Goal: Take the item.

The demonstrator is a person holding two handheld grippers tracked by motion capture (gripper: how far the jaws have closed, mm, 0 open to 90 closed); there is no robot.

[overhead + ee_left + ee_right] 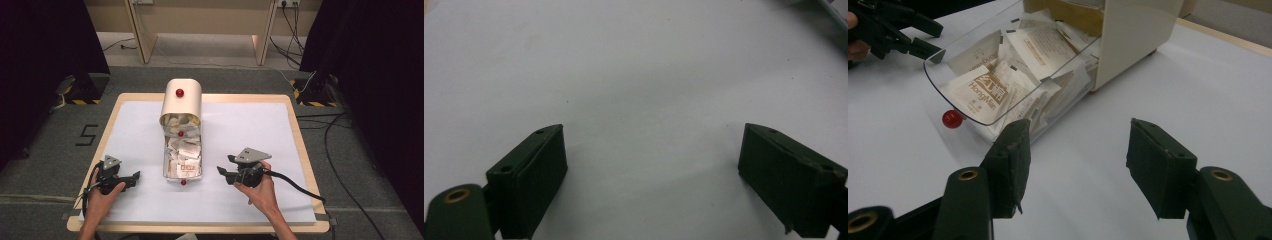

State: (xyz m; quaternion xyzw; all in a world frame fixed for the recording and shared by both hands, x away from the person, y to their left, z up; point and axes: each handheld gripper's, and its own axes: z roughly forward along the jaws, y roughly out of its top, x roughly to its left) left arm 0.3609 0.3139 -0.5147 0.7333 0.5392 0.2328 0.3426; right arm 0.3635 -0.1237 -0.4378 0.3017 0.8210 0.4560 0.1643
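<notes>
A beige rounded box [181, 101] stands at the table's far middle, with a red knob [179, 92] on top. A clear drawer [183, 156] is pulled out of it toward me, full of white paper sachets [979, 90]; it has a red knob [952, 119] at its front. My left gripper [131, 179] rests on the white sheet left of the drawer, open, with nothing between its jaws [651, 170]. My right gripper [223, 172] sits right of the drawer, open and empty [1075, 165], pointing at the drawer's side.
A white sheet [250, 130] covers the wooden table [295, 125]. Dark curtains hang at both sides, and cables [340, 165] run over the grey floor to the right. A wooden frame [145, 35] stands behind the table.
</notes>
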